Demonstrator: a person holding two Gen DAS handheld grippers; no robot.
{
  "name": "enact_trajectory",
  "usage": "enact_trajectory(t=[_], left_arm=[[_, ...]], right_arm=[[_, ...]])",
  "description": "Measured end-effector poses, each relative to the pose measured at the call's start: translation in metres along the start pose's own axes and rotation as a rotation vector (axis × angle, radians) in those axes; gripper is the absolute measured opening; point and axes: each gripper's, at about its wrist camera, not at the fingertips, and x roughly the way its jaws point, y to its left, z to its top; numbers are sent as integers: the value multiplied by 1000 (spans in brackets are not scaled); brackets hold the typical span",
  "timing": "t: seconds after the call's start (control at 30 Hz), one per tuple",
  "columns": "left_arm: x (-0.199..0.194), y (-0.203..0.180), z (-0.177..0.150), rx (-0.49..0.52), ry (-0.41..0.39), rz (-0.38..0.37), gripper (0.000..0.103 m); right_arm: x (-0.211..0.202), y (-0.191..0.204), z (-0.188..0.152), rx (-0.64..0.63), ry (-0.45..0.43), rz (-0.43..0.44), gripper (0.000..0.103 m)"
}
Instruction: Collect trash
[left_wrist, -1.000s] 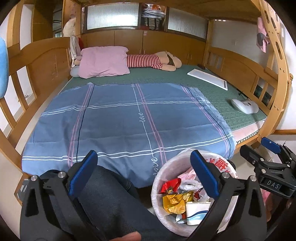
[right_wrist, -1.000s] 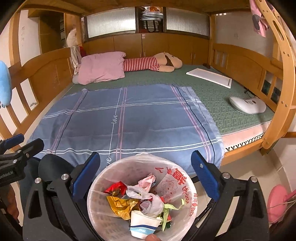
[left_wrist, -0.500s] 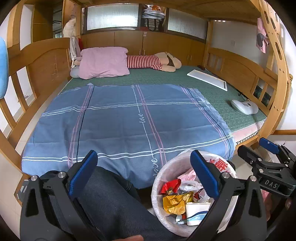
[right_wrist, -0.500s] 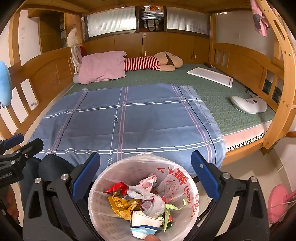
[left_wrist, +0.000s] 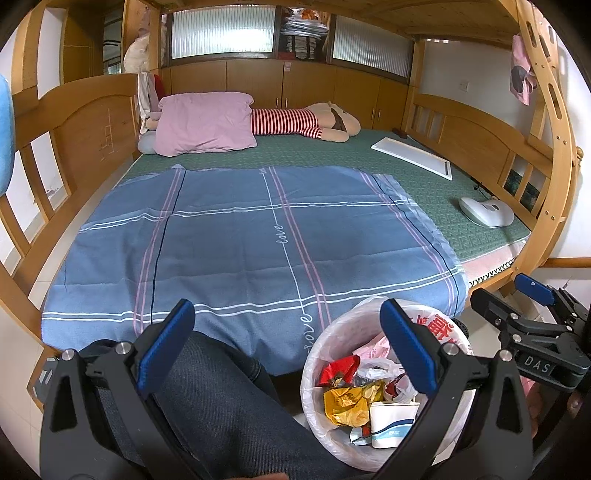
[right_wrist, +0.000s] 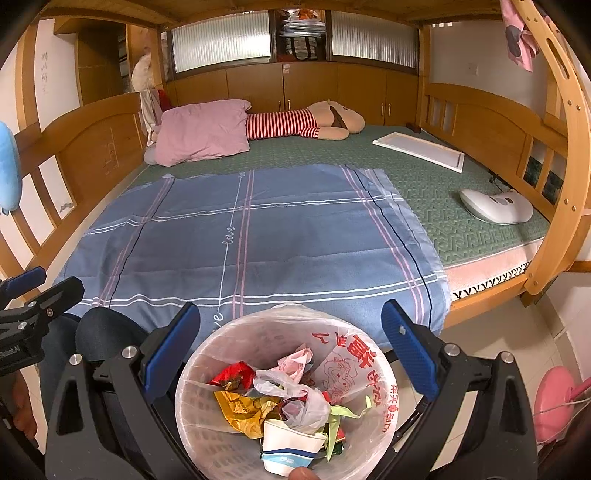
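Note:
A white bin lined with a printed plastic bag stands on the floor at the foot of the bed. It holds crumpled wrappers, a plastic bag and a paper cup. My right gripper hangs open above the bin, nothing between its fingers. My left gripper is open too, over a person's dark trouser leg, with the bin under its right finger. No loose trash shows on the blue sheet.
The bed has wooden rails on both sides. On it lie a pink pillow, a striped plush toy, a white board and a white device. A pink object sits on the floor at the right.
Both grippers have shifted only slightly; the view has crept a little. The bin and its contents are unmoved and both grippers stay open.

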Motion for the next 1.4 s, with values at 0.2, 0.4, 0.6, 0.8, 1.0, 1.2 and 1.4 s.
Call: enact_trajectory(t=[0.2, 0.4, 0.6, 0.8, 1.0, 1.2, 1.4], left_arm=[[0, 0, 1, 0, 1, -2, 100], [0, 0, 1, 0, 3, -3, 100], [2, 0, -1, -1, 9, -6, 100], [3, 1, -3, -1, 12, -9, 100], [5, 2, -4, -1, 15, -12, 100], [5, 2, -4, 0, 13, -13, 100], [5, -3, -6, 16, 9, -7, 100]], right_arm=[[1, -2, 0, -1, 2, 0, 97], [3, -1, 0, -1, 5, -1, 97], [4, -1, -1, 0, 7, -1, 97], [4, -1, -1, -1, 6, -1, 97], [5, -2, -3, 7, 12, 0, 97], [7, -2, -4, 9, 14, -1, 97], [7, -2, -4, 10, 13, -2, 97]])
